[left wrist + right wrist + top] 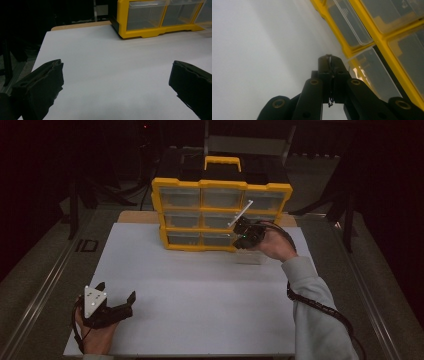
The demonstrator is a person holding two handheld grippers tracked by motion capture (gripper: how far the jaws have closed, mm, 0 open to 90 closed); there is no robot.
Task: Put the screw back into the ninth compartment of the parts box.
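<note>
A yellow organizer with clear drawers stands upright at the far side of the white table top. My right gripper is at its bottom right slot, jaws pressed together on what looks like the front lip of a clear drawer. That drawer sticks out toward me from the slot. In the right gripper view the clear drawer runs beside the shut right gripper. My left gripper rests near the table's front left corner. In its own view the left gripper is wide open over bare table.
The organizer has a yellow carry handle on top and its other drawers sit pushed in. A brown board edge shows behind the white top. Dark floor and stand legs surround the table.
</note>
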